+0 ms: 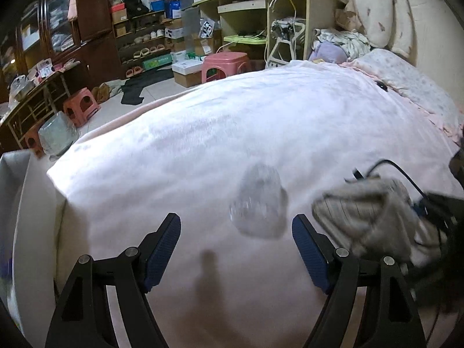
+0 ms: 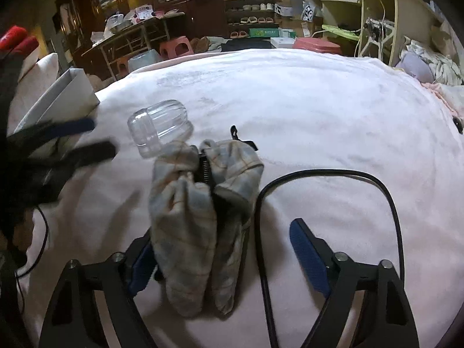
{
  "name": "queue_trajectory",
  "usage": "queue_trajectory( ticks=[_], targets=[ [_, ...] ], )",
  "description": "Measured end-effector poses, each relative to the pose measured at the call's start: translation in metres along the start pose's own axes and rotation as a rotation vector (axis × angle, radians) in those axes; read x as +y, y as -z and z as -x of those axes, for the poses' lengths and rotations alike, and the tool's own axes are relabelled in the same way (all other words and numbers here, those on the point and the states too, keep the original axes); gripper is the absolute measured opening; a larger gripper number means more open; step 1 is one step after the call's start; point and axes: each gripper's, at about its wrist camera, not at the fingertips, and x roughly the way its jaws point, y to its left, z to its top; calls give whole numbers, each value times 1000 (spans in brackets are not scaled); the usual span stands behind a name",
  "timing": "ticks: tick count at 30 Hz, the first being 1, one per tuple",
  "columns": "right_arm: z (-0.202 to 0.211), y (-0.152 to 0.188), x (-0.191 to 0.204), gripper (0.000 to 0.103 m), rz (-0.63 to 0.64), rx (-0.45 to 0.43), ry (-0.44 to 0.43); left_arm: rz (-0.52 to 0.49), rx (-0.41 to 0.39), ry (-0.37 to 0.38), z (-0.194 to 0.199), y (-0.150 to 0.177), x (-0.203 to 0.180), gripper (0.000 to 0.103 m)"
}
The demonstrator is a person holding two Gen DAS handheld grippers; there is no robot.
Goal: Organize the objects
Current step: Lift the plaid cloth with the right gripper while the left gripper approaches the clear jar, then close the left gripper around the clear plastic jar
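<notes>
This is a lived-in bedroom in a home, crowded with household goods. A bed with a pale pink blanket [image 1: 232, 133] fills the foreground, with pillows [image 1: 377, 8] and a heap of crumpled laundry [image 1: 342, 42] at its far right corner. Beyond the bed's far edge stand an open shoe rack [image 1: 142, 43] lined with slippers and boxes, a dark wooden glass-door cabinet [image 1: 55, 26], a light wooden desk [image 1: 261, 8] with trailing cables, pink plastic stools [image 1: 224, 65] and stacked cardboard boxes [image 1: 185, 72] on a tiled floor.
</notes>
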Motion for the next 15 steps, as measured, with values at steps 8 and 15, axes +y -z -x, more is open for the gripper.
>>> queue_trajectory(
  ticks=[8, 15],
  targets=[
    [10, 7, 5, 56, -36, -32, -33, -77, 120, -10, -60, -16, -18, 43],
    [16, 7, 2, 48, -70, -63, -80, 3, 61, -90, -32, -1, -1, 44]
  ],
)
